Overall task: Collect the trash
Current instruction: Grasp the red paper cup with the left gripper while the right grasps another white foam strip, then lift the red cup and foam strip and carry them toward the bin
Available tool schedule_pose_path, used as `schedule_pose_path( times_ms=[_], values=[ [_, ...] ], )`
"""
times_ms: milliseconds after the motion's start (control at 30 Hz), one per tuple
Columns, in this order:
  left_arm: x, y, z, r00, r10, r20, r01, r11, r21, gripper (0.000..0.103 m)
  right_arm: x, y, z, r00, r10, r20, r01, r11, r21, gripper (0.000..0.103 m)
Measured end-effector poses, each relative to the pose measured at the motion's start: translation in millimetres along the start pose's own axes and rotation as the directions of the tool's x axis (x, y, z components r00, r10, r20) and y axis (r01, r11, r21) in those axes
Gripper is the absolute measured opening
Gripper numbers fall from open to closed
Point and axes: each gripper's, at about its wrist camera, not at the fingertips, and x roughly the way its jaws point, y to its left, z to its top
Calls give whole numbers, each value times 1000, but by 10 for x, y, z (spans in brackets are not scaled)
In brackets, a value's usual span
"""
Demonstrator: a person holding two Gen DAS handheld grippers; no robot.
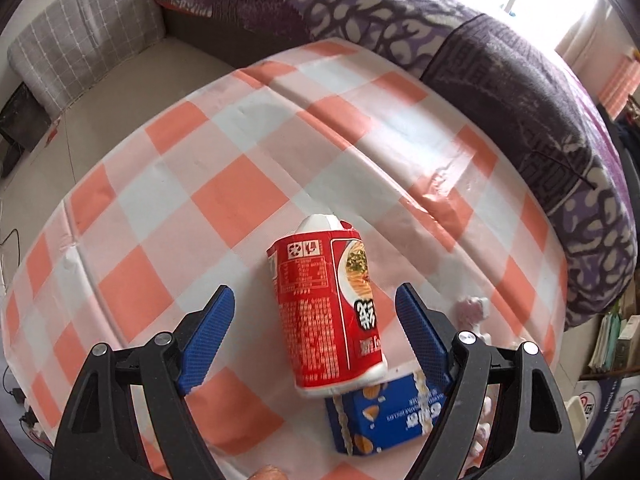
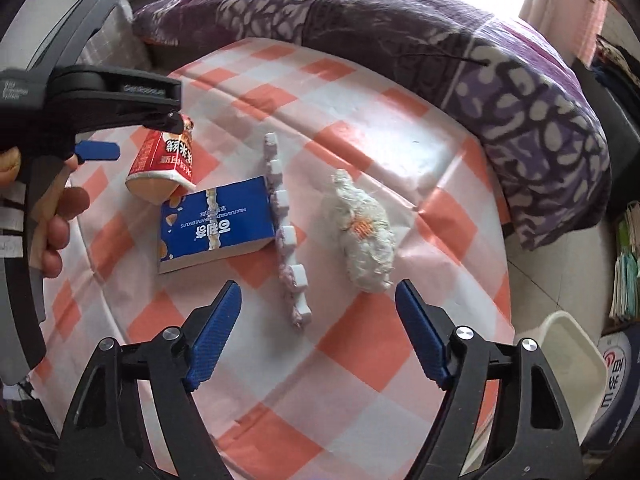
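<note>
The left gripper point(image 1: 315, 304) hung over the counter point(image 1: 168, 216) with its jaws wide apart, the red noodle cup point(image 1: 328, 312) lying on its side between the blue fingers point(image 1: 208, 340) without touching either; the cup's wide rim rested against the corner of the blue biscuit box point(image 1: 380, 416) that lay flat just behind it. The right gripper point(image 2: 318, 304) was likewise held with jaws apart and gripping nothing, above the checked orange-and-white cloth; before it lay a long notched white foam strip point(image 2: 286, 236), running away from the camera, its far part just beside the box's edge point(image 2: 216, 224); to the right of the strip, a little apart, sat a crumpled white rag point(image 2: 362, 232) with an orange mark. In the right wrist view the red cup point(image 2: 164, 164) lay beneath the left gripper at the upper left; a white bin point(image 2: 568, 364) stood on the floor off the counter's right edge; a purple patterned bed point(image 2: 400, 28) ran behind the counter.
</note>
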Motion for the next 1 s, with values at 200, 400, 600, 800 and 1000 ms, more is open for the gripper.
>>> schedule_pose_path(
  times_ms=[200, 400, 600, 800, 1000],
  values=[
    [195, -56, 47, 999, -8, -42, 9, 1000, 22, 80, 308, 181, 58, 998, -15, -57, 11, 997, -79, 58],
    [342, 15, 26, 996, 12, -90, -11, 1000, 13, 68, 368, 211, 98, 998, 1, -60, -3, 999, -44, 11],
    [220, 146, 47, 998, -11, -54, 11, 1000, 5, 50, 291, 240, 101, 998, 34, -60, -34, 999, -9, 9],
    [-51, 306, 95, 1000, -21, 20, 22, 999, -26, 50, 62, 189, 151, 997, 71, 20, -72, 997, 39, 9],
    [-354, 398, 128, 994, -35, 101, 40, 998, -54, 50, -187, 127, 196, 990, 85, 113, -96, 991, 88, 9]
  ],
)
